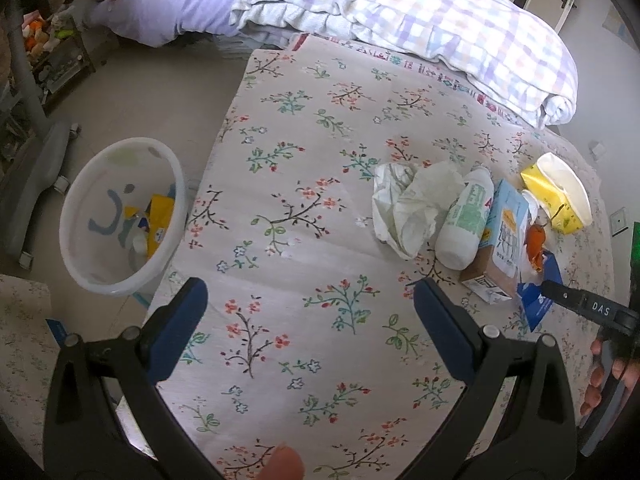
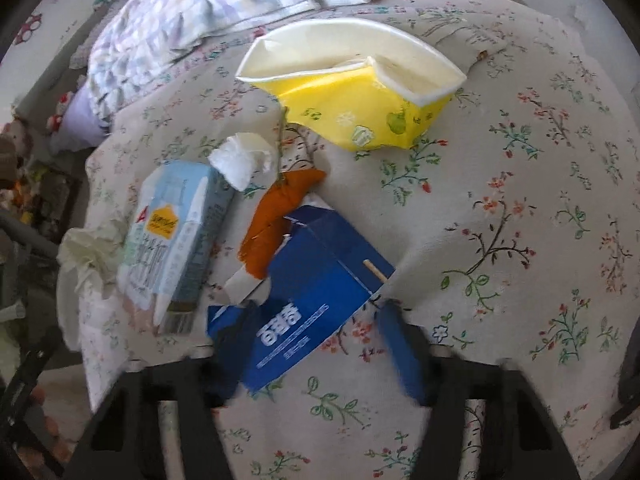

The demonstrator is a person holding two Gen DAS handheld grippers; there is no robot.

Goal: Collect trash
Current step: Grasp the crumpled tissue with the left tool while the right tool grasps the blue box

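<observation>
One weak grip: right gripper (image 2: 308, 332) jaws straddle the blue box (image 2: 316, 292), contact unclear.
Box may slip. Left gripper (image 1: 310, 304) wide open, empty.

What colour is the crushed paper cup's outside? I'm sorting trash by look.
Yellow with small green-and-white prints; the crushed paper cup shows best in the right wrist view.

Soft daylight, fisheye-bent edges, motion blur in right wrist view.
</observation>
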